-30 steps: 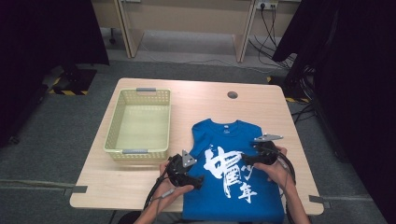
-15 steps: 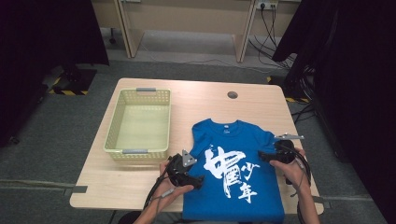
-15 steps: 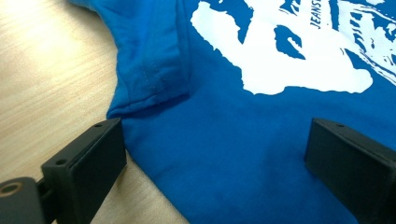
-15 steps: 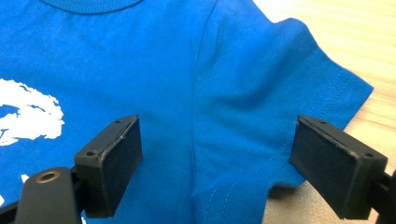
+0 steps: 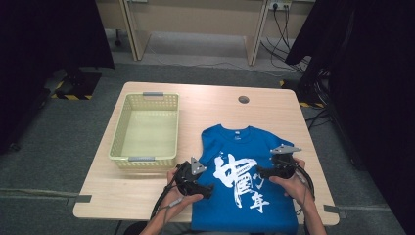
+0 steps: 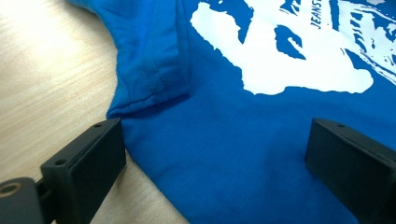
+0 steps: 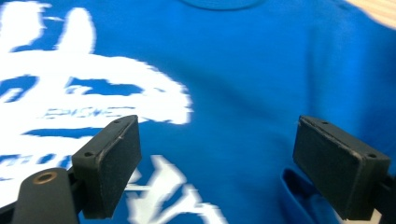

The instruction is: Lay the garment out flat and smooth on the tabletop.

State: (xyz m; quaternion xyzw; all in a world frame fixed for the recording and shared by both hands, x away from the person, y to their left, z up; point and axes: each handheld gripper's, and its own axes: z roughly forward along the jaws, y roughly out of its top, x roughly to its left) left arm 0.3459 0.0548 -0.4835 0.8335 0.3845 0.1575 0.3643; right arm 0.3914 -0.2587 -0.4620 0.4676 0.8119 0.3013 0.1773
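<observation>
A blue T-shirt with a white print lies flat on the near right part of the wooden table, collar toward the far side. My left gripper rests at the shirt's left edge with its jaws open. In the left gripper view my left gripper straddles the blue cloth just below the tucked-in sleeve. My right gripper hovers over the shirt's right half, open. In the right gripper view my right gripper has nothing between its pads, above the cloth beside the print.
A pale yellow plastic basket stands on the left half of the table, with nothing in it. A round cable hole sits near the far edge. Bare wood lies left of the shirt. Dark curtains flank the table.
My right gripper swung out past the shirt's right edge, then came back left over the shirt. My left gripper and the shirt stayed where they were.
</observation>
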